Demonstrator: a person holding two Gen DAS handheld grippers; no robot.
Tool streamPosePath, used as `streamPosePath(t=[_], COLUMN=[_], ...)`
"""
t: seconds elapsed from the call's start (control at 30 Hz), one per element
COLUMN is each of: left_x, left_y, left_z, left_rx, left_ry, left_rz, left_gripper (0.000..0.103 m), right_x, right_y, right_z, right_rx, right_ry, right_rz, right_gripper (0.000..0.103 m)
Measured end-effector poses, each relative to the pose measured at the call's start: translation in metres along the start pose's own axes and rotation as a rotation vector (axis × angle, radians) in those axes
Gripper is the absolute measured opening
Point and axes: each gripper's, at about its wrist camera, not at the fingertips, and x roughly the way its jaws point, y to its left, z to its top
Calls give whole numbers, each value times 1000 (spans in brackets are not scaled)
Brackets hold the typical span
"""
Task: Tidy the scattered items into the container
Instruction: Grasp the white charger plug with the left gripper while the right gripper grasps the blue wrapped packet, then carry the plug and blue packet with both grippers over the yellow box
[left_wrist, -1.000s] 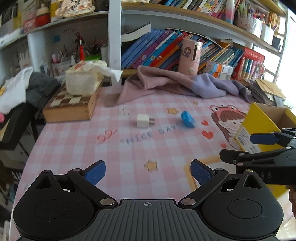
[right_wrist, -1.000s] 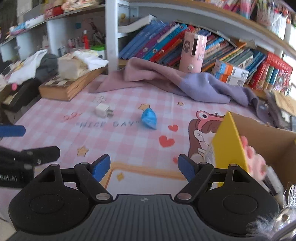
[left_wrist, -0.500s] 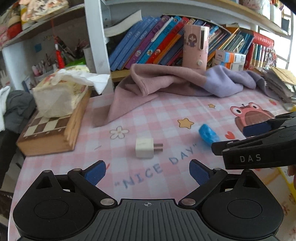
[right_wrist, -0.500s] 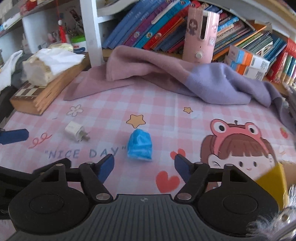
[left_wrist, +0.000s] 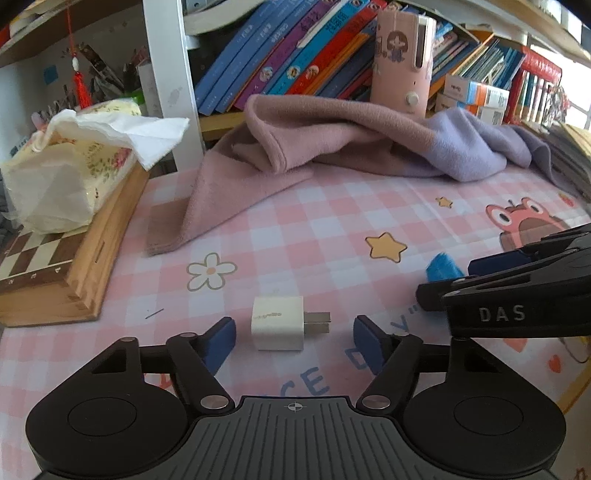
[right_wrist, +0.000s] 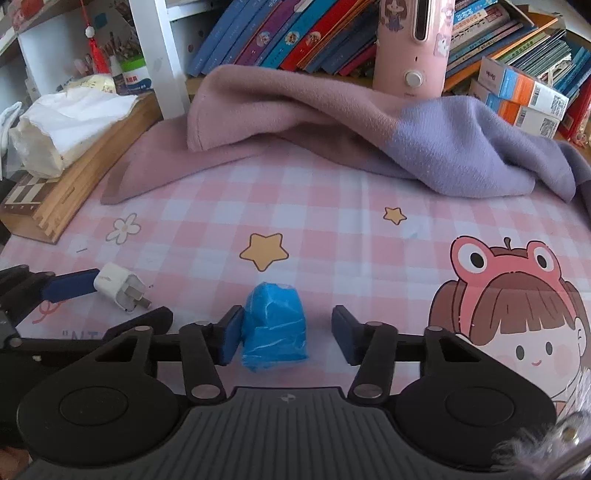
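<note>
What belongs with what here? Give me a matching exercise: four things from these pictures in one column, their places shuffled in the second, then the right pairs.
Things:
1. white charger plug
2. blue wrapped lump
3. tissue pack
4. pink and lilac cloth

Places:
A. on the wooden chessboard box
B. between the fingers of the right claw
C. heaped at the back of the table, in front of the books
D. between the fingers of the left claw

Pairs: 1-D, 2-B, 3-A, 4-C
</note>
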Motion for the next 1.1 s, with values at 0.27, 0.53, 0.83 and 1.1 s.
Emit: streamPosePath(t=[0.27, 0.53, 0.83, 1.1], left_x=[2, -29, -79, -124], left_y=[8, 17, 25, 24], left_z=[7, 1, -13, -33], left_rx=[-45, -78, -73, -70], left_ry=[-1, -31, -86, -124], left_rz=[-25, -54, -62, -86], left_gripper=[41, 41, 41, 41], right_x=[-2, -28, -70, -105], right_y=[2, 8, 26, 33], right_z=[-1, -3, -15, -38], right_rx=[-25, -17, -49, -56], right_ry=[-10, -62, -123, -156], right_rz=[14, 44, 74, 75], right_gripper=[32, 32, 32, 32])
